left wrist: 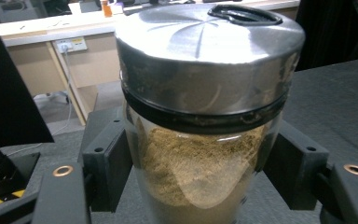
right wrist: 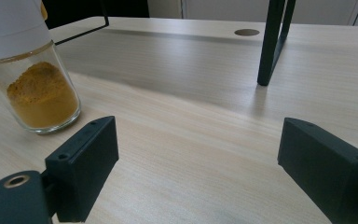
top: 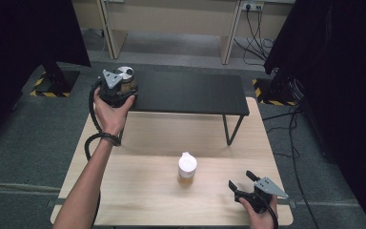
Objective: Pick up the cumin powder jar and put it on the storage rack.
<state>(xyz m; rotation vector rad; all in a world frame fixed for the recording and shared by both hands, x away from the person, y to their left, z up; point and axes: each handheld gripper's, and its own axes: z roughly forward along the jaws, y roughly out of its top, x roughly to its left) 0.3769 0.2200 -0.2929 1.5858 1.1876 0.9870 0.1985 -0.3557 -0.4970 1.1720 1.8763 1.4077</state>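
A glass spice jar [left wrist: 200,154] with a metal lid and brown powder inside sits between the pads of my left gripper [left wrist: 200,172], which is shut on it. In the high view that left gripper [top: 120,86] holds the jar [top: 126,76] at the left end of the black shelf [top: 190,93]. A second jar [top: 187,169] with a white cap and orange powder stands on the wooden table [top: 143,191]. My right gripper [top: 240,182] rests near the table's front right corner, open and with nothing in it. In the right gripper view the white-capped jar [right wrist: 32,74] stands off to the left of the right gripper [right wrist: 198,168].
The black shelf stands on thin legs [right wrist: 270,42] over the back half of the table. Dark curtains hang at both sides, and a wooden bench [top: 171,19] with cables runs along the back wall.
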